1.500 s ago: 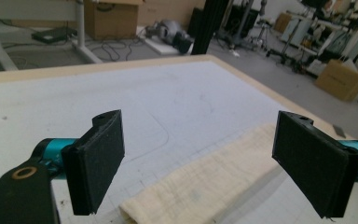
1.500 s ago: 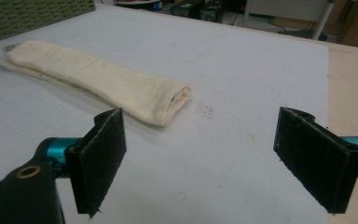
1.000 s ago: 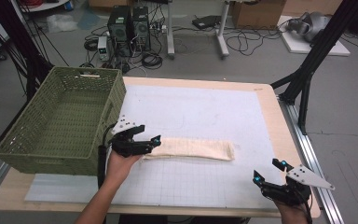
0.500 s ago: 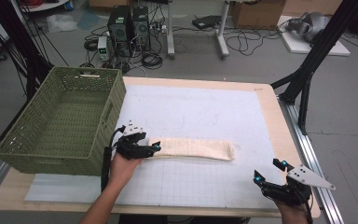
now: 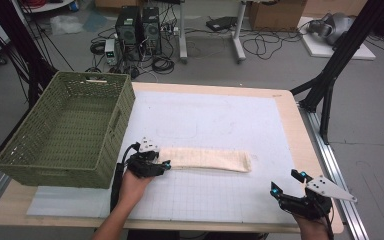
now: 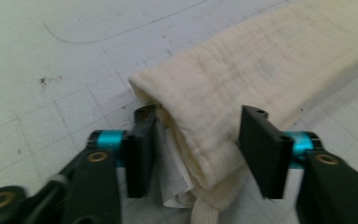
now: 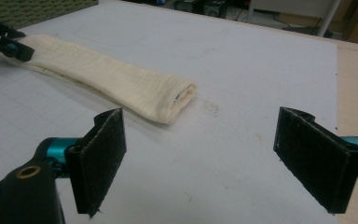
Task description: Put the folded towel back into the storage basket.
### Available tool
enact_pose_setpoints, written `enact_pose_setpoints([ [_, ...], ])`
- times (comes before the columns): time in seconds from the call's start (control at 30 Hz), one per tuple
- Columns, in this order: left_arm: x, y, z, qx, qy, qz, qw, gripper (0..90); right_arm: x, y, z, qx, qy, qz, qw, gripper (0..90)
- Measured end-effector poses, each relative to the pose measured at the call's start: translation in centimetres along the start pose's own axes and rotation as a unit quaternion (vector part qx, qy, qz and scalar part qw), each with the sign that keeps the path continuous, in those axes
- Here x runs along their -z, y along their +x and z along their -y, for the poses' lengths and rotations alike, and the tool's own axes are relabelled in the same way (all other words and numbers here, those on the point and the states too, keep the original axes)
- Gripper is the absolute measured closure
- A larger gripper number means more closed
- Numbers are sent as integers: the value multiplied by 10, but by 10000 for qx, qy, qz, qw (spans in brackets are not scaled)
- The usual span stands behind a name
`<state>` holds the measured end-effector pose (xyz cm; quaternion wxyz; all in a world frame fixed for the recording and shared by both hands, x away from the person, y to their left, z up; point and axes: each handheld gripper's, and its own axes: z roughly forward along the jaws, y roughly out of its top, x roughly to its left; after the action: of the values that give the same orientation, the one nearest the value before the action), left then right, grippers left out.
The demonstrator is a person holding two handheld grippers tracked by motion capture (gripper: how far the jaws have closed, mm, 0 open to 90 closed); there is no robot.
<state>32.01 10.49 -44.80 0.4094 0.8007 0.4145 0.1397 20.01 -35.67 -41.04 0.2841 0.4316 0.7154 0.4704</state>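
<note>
On the mat, folded cloth (image 5: 205, 159) lengthwise left-right, left end between left claw (image 5: 156, 165) half-open jaws.

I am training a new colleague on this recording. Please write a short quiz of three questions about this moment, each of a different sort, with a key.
1. True or false: the folded cream cloth lies inside the green basket.
2. Which gripper has an end of the cloth between its jaws? A) left gripper B) right gripper C) both
3. Fill in: the right gripper's jaws stand wide ____ above the white mat.

Key
1. False: it lies flat on the mat, right of the basket.
2. A: the cloth's near end sits between the left jaws, which do not yet pinch it.
3. open
</note>
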Motion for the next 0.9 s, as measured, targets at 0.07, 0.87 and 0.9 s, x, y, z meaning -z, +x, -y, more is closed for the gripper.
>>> enact_pose_setpoints([
  [0.07, 0, -1, 0, -64, 5, 8, 10000, 611, -4, 2, -2, 8, 22, 2, 10000, 156],
  [0.87, 0, -5, 5, -247, -185, 208, 9993, 805, -121, 14, -19, -293, 1231, -183, 9918, 194],
  [0.9, 0, -5, 5, -231, -194, 217, 9993, 804, -122, 14, -18, -301, 1265, -189, 9913, 213],
])
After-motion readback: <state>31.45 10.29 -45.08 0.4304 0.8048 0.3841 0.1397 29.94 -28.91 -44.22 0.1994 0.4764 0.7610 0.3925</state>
